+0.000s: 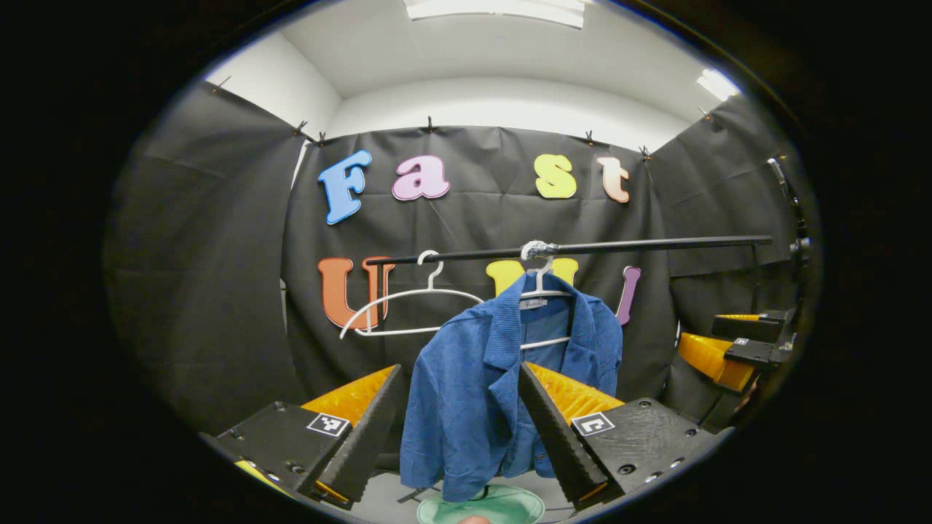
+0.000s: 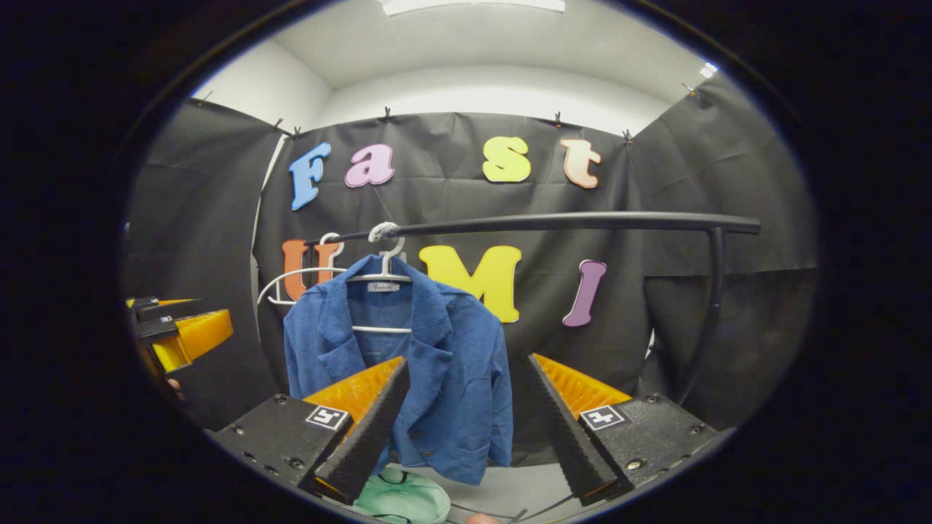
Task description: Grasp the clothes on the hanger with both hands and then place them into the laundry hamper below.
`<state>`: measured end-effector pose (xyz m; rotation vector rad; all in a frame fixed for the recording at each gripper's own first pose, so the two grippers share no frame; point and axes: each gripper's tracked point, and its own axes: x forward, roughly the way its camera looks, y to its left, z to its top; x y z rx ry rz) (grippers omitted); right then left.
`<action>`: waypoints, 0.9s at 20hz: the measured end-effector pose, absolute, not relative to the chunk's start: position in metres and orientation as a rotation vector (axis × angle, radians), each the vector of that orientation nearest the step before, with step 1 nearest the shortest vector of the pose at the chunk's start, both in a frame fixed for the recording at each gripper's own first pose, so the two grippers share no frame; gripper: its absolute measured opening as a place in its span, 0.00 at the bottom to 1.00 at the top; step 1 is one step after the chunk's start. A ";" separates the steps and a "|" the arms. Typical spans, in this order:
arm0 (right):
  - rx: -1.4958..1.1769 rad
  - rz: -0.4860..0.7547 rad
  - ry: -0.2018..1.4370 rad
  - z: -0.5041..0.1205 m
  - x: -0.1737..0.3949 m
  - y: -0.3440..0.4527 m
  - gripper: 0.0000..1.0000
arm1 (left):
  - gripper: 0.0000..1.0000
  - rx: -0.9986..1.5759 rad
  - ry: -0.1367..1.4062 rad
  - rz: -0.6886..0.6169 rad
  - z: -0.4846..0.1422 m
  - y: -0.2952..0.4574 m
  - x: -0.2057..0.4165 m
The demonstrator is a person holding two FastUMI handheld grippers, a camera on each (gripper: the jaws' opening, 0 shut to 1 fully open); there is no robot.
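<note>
Jacket [image 1: 480, 378]: blue, hung on a white hanger [image 1: 542, 291] from the black rail [image 1: 582, 248], above the green hamper [image 1: 480, 506].
Spare hanger [image 1: 408, 309]: white, bare, carried on the same rail beside the jacket.
Left gripper [image 1: 460, 422]: jaws spread wide, nothing held, short of the jacket.
Right gripper [image 2: 466, 418]: jaws likewise spread, nothing held, short of the jacket.

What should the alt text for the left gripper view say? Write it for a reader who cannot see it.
A blue jacket hangs on a white hanger from a black rail, straight ahead of the left gripper, whose fingers stand open and apart from it. An empty white hanger hangs beside it, and a green hamper sits below.
</note>
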<state>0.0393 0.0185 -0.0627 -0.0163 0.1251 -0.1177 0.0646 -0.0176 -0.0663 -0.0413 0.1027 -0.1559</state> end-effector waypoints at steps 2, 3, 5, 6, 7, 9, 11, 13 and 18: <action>-0.030 -0.128 0.146 -0.075 0.048 0.026 1.00 | 1.00 -0.060 0.111 -0.174 -0.076 -0.019 0.073; -0.037 -0.130 0.160 -0.082 0.052 0.030 0.99 | 1.00 -0.064 0.119 -0.180 -0.083 -0.020 0.075; -0.046 -0.124 0.187 -0.096 0.060 0.036 1.00 | 1.00 -0.069 0.145 -0.202 -0.100 -0.025 0.080; -0.047 -0.113 0.203 -0.104 0.066 0.039 0.99 | 1.00 -0.076 0.156 -0.215 -0.107 -0.030 0.082; -0.046 -0.102 0.216 -0.111 0.073 0.042 0.99 | 1.00 -0.077 0.165 -0.226 -0.113 -0.036 0.084; -0.041 -0.072 0.234 -0.124 0.091 0.045 1.00 | 0.95 -0.063 0.183 -0.225 -0.129 -0.049 0.093; -0.022 -0.040 0.250 -0.137 0.116 0.045 1.00 | 0.95 -0.069 0.199 -0.212 -0.141 -0.058 0.106; 0.007 -0.003 0.274 -0.149 0.140 0.047 1.00 | 0.95 -0.076 0.206 -0.197 -0.149 -0.067 0.122; 0.041 0.074 0.317 -0.169 0.189 0.050 0.99 | 0.95 -0.088 0.244 -0.170 -0.174 -0.085 0.166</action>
